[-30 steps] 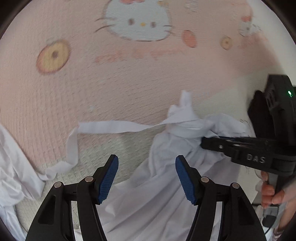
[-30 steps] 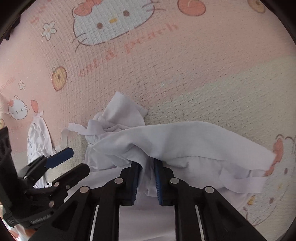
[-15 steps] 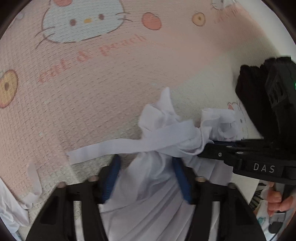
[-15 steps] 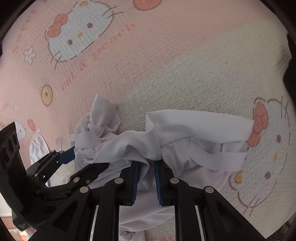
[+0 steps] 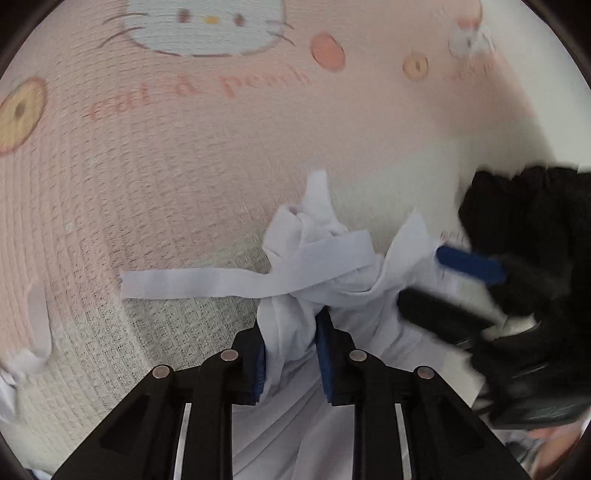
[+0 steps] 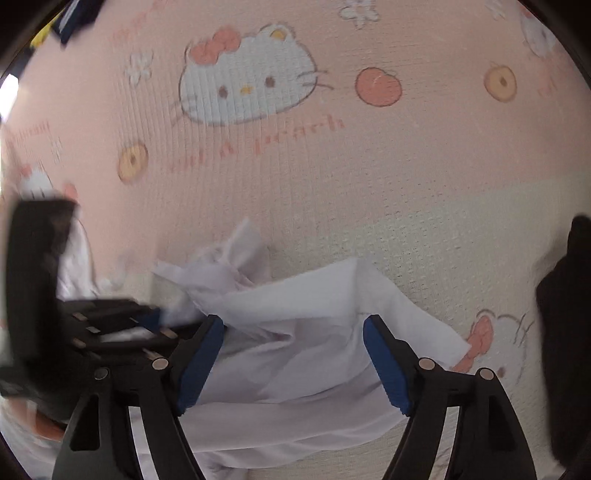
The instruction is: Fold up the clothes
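Note:
A crumpled white garment (image 5: 325,254) lies on the pink cartoon-cat mat (image 5: 166,177), a long white strap (image 5: 192,284) trailing left from it. My left gripper (image 5: 291,328) is closing, its blue pads pinching a bunched fold of the garment. In the right wrist view the same garment (image 6: 295,302) spreads flat under my right gripper (image 6: 293,325), whose jaws are opening wide; the cloth lies below them and neither pad touches it. The right gripper (image 5: 443,288) also shows blurred at the right of the left wrist view.
A black garment (image 5: 524,221) is heaped on the mat just right of the white one, also seen as a dark mass (image 6: 565,332). More white cloth (image 5: 22,362) lies at the far left. Dark items (image 6: 70,22) sit at the mat's far corner.
The left gripper came down over the bunched cloth and closed on it. The right gripper, earlier shut on the garment, has let go, opened wide and lifted.

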The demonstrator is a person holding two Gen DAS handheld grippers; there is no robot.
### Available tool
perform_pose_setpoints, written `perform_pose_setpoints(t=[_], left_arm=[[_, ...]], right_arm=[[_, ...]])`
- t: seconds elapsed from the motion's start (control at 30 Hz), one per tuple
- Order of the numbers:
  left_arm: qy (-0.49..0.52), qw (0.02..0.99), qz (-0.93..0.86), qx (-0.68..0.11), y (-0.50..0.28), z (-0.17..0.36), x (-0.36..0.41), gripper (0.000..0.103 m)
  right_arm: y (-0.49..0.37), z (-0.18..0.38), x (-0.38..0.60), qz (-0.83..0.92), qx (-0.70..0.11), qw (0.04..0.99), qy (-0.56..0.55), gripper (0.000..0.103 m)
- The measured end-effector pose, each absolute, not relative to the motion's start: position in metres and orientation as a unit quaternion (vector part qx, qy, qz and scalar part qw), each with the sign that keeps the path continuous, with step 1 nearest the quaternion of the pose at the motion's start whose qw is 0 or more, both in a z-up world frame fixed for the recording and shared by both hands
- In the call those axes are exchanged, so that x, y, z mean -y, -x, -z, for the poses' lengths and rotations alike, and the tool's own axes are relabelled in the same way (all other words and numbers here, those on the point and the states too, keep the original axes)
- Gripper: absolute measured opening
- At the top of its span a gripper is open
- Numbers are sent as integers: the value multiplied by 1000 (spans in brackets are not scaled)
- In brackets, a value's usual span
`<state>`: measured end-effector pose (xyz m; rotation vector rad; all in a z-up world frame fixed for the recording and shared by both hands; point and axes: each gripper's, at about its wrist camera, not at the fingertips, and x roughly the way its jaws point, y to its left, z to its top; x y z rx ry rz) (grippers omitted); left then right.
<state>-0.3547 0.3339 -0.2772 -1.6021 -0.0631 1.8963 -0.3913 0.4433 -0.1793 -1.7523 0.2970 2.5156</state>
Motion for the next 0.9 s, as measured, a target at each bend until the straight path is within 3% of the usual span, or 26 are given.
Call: perform_pose_setpoints(t=[0.2,0.33,0.47,0.5,0.57,0.63,0.77,0.9], left_arm=[[599,318,-734,34,353,273,-328,16],[599,316,-734,48,375,264,-281,16],[609,312,-726,69,383,268,-273,16],[610,309,-726,72,387,270,-272,16],[614,308,-722,87,392,272,-273,16],[614,311,-718,99,392,273,-274,16],[610,303,-728,78,391,273,-270,15],[577,285,-763,60,387,272,-241,7]], right_arm=[[377,173,-432,-830,35,7,556,77],[385,175,-421,-845,70,-8,530,77],[405,191,-414,-841,47,-16,538,77],[422,205,-408,-838,29,-19,545,74],[428,210,-410,-832,-3,-24,554,46],[435,216,-412,-827,-29,-26,560,32],[438,216,-417,-827,-37,11,561,16],[434,212,-454,-818,-171,59,546,14]])
